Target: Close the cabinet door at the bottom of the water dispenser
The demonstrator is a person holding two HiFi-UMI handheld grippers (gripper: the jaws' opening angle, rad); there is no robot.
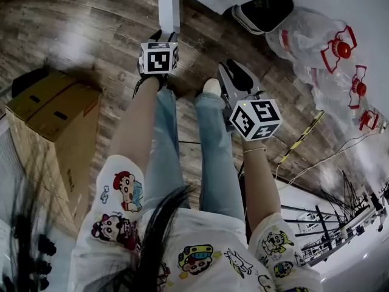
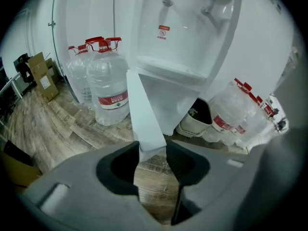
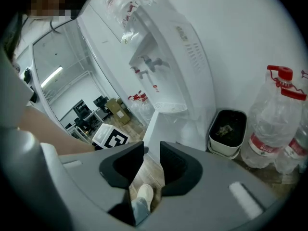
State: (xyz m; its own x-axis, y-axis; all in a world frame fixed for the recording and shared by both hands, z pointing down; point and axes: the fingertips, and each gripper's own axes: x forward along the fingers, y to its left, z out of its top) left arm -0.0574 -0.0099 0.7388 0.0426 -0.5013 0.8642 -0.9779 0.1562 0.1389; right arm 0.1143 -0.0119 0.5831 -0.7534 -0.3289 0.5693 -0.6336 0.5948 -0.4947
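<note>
Pinching the cabinet door (image 2: 144,114) by its edge in the left gripper (image 2: 152,160), jaws roughly half open. Holding nothing in the wide-open right gripper (image 3: 151,165).

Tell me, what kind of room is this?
Probably an office's water corner: a white water dispenser, big spare water bottles on the wooden floor, and office desks seen through a glass wall.
</note>
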